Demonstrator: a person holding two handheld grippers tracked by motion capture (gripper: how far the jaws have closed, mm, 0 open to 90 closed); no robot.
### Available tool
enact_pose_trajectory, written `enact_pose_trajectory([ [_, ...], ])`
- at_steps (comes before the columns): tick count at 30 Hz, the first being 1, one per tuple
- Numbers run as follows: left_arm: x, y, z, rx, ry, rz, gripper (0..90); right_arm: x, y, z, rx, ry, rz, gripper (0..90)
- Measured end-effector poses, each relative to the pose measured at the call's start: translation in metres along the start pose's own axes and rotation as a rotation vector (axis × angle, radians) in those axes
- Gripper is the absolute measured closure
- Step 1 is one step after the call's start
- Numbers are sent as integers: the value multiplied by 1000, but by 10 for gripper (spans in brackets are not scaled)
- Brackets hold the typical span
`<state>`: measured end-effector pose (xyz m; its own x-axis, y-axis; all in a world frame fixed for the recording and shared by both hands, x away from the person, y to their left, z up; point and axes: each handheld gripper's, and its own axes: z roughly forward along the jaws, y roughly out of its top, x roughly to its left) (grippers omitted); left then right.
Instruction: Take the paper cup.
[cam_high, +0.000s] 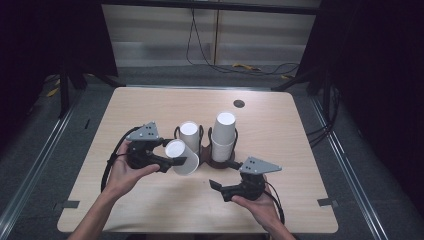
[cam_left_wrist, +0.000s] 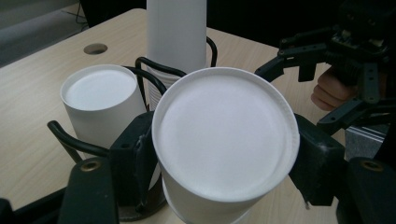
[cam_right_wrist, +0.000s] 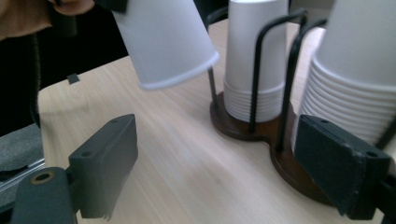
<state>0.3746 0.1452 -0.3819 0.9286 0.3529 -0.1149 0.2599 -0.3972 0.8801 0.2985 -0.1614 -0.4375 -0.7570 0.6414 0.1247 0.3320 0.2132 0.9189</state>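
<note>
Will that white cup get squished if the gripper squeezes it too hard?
Probably, yes. The paper cup looks thin-walled and hollow, so a hard squeeze from the left gripper would likely dent it. It seems very light, since it hangs tilted above the table held only by its sides. Laid down, its round tapered shape would probably roll in a curve.

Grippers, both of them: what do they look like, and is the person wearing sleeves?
Left gripper and right gripper: black bodies, two blocky black jaws, a grey three-cornered plate with dark holes on top, and a black cable trailing back. The forearms are bare, with no sleeves.
</note>
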Motion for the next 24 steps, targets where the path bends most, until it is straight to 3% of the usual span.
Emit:
enact_pose_trajectory([
  [6, 0, -11, 9, 33, -35, -22, 328, 10, 3, 9, -9, 58, -30, 133],
  [14, -6, -8, 11, 29, -67, -16, 328, 9, 11, 22, 3, 88, -48, 133],
  [16, -6, -9, 13, 26, -89, -32, 329, 9, 12, 25, 5, 93, -49, 133],
  [24, -10, -11, 19, 32, -110, -40, 329, 8, 5, 33, -25, 134, -53, 135],
])
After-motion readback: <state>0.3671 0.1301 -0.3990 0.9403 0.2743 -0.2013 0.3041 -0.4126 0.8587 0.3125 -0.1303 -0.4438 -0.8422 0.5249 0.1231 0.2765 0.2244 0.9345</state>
